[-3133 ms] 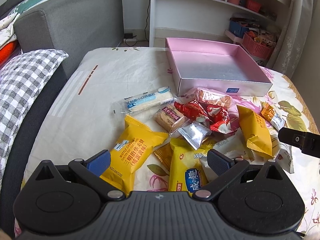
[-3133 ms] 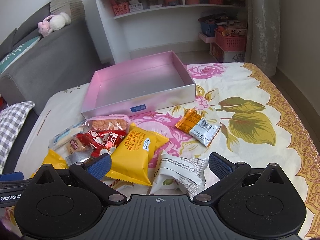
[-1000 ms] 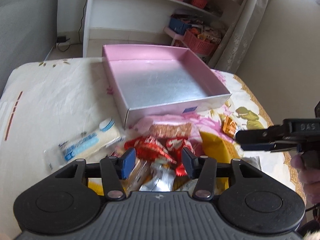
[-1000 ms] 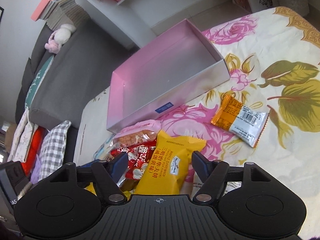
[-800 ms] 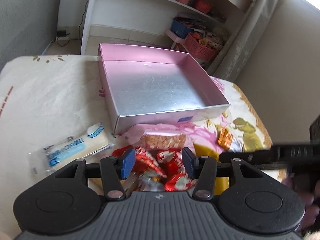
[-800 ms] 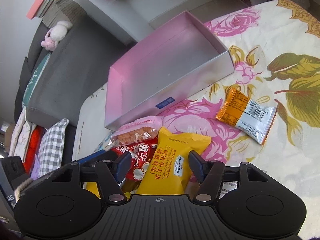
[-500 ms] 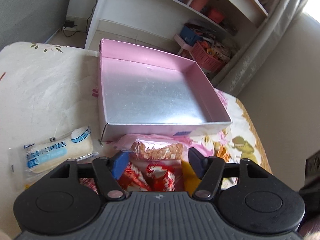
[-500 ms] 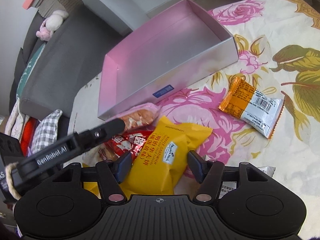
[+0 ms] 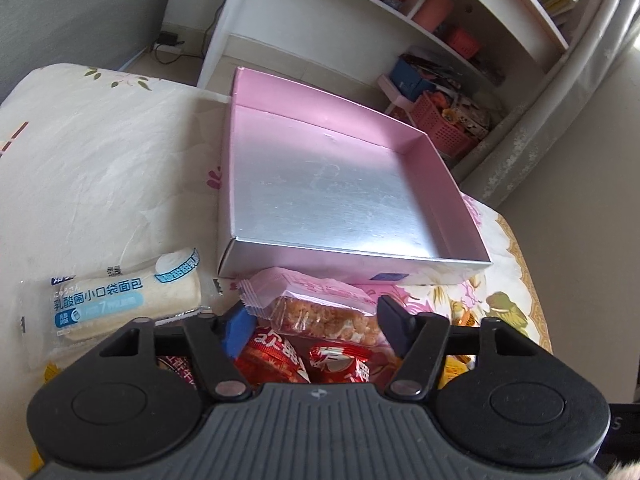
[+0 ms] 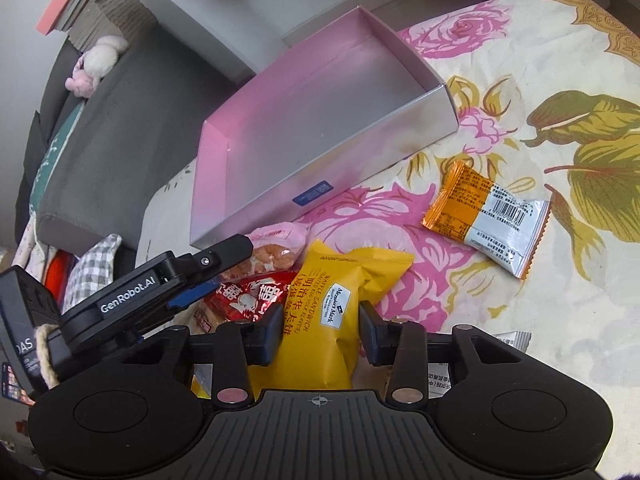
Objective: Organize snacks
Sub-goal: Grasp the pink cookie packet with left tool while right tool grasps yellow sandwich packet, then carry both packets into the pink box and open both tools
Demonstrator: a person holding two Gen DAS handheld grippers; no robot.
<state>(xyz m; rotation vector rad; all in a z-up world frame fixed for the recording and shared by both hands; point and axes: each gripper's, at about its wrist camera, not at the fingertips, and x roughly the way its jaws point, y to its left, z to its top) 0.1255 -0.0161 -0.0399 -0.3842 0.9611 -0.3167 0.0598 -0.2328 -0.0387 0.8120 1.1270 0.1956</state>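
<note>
Sitting on the flowered cloth (image 10: 560,60), the pink box (image 9: 340,184) lies beyond the snack pile. Both grippers tilt downward. The right gripper (image 10: 320,326) has just been closing and now pinches the yellow packet (image 10: 340,304). The left gripper (image 9: 316,322) has narrowed a little, straddling the pink-wrapped bar (image 9: 320,308), fingers beside it; contact unclear. A second ago it hung over the red packets (image 9: 304,360).

Right tool (image 10: 320,326) has been closing around the yellow sandwich packet (image 10: 340,312), seemingly touching it.
</note>
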